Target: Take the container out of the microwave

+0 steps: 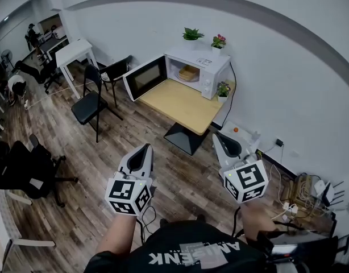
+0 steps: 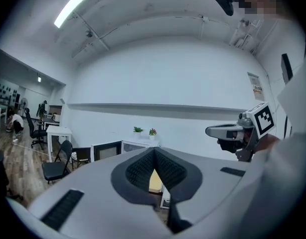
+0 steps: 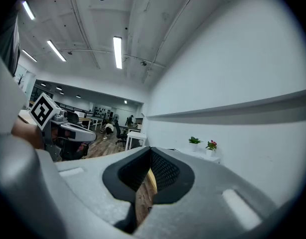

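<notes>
A white microwave (image 1: 204, 68) stands at the back of a small wooden table (image 1: 183, 106) against the wall, well ahead of me. Its door (image 1: 145, 77) hangs open to the left. A tan container (image 1: 188, 73) sits inside the cavity. My left gripper (image 1: 146, 147) and right gripper (image 1: 219, 136) are held side by side over the wooden floor, far short of the table. Both are shut and hold nothing. In the left gripper view the jaws (image 2: 154, 153) are together, with the microwave (image 2: 137, 145) small in the distance. The right gripper view shows its jaws (image 3: 149, 156) together too.
Two potted plants (image 1: 192, 34) (image 1: 219, 41) top the microwave, and a third (image 1: 223, 90) sits on the table beside it. Black chairs (image 1: 89, 104) and a white desk (image 1: 75, 51) stand to the left. Cables and a power strip (image 1: 288, 206) lie on the floor at right.
</notes>
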Demonstrator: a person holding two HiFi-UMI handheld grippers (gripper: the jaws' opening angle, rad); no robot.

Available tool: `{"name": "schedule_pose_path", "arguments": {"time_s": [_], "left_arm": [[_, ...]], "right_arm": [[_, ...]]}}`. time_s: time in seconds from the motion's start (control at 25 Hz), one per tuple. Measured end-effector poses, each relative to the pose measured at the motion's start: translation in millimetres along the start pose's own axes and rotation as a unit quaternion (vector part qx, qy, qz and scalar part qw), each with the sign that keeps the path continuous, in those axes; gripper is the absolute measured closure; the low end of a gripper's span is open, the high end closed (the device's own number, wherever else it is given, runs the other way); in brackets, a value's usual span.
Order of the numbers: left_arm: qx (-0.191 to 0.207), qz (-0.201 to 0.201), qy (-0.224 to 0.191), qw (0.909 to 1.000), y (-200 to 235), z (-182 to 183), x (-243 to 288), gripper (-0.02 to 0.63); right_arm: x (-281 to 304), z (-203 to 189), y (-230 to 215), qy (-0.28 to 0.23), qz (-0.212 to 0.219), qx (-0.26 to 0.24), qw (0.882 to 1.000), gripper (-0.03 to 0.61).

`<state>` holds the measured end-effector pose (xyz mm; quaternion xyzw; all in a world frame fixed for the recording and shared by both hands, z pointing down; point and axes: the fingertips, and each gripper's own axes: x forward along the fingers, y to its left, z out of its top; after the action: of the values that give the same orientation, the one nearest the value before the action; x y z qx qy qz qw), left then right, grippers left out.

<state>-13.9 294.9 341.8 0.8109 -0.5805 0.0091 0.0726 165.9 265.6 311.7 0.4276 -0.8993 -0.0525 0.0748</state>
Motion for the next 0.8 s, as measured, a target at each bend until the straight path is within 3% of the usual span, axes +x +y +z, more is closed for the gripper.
{"name": "schedule_pose_path", "arguments": {"time_s": [0.44, 0.8], "left_arm": [[-0.005, 0.008, -0.008, 0.9999, 73.2, -6.1, -22.4, 0.612], [0.004, 0.001, 0.002, 1.0000, 93.7, -14.3, 14.5, 0.612]], "right_arm": [[46.0, -0.6, 42.8, 0.007, -0.001, 0.002, 1.000, 0.572], [88.0, -3.6, 27.2, 0.001, -0.001, 0.006, 1.000, 0.572]]}}
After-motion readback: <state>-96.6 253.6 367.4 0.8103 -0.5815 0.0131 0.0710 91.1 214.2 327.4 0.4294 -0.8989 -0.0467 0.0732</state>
